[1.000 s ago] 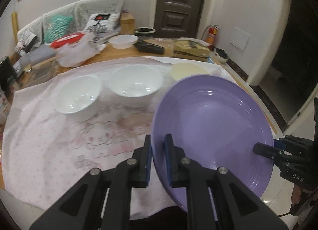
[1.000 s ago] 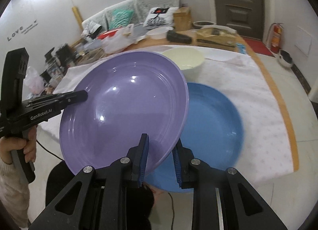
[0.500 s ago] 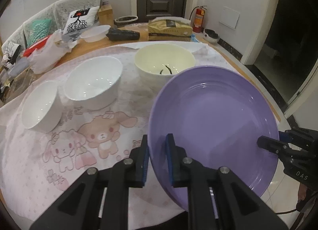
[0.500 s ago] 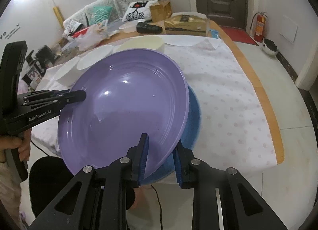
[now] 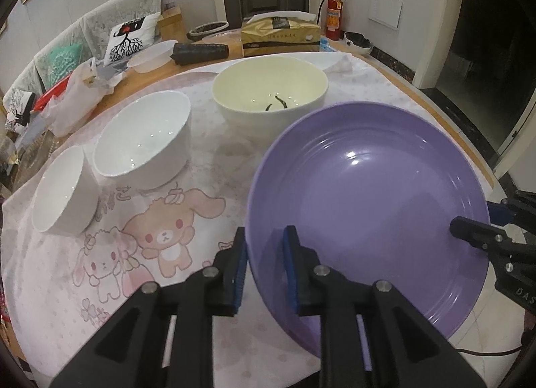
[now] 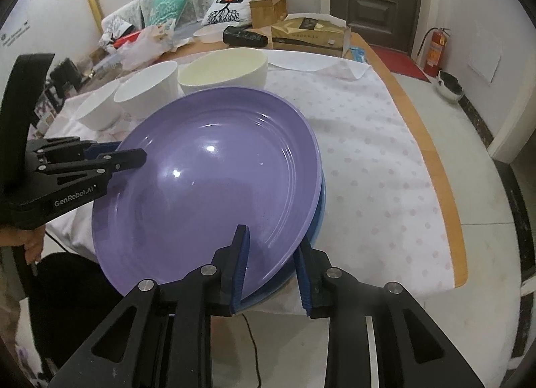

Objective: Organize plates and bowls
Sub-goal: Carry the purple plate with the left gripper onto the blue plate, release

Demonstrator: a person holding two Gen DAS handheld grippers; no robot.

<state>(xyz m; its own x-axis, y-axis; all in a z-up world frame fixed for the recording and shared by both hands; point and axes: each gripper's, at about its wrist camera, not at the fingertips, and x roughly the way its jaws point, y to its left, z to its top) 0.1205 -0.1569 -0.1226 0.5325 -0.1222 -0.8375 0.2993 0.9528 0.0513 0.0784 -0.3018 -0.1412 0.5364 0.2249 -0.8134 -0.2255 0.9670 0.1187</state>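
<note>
A large purple plate (image 5: 368, 207) (image 6: 214, 183) lies on a blue plate (image 6: 320, 217), of which only the right rim shows. My left gripper (image 5: 264, 264) straddles the purple plate's left rim, its jaws apart by more than the rim's thickness. My right gripper (image 6: 273, 267) straddles the near rim of both plates, jaws also spread. Three bowls stand in a row on the cloth: a small white one (image 5: 63, 190), a larger white one (image 5: 144, 143) and a cream one (image 5: 271, 89) with dark bits inside.
A cartoon-print tablecloth (image 5: 160, 230) covers the table. Behind the bowls are a gold tissue box (image 5: 279, 38), a black roll (image 5: 201, 51), a plastic tub (image 5: 150, 59) and plastic bags (image 5: 77, 93). The table's wooden edge (image 6: 439, 167) runs on the right.
The purple plate came down and to the right onto the blue plate. Both grippers' jaws have widened around its rim.
</note>
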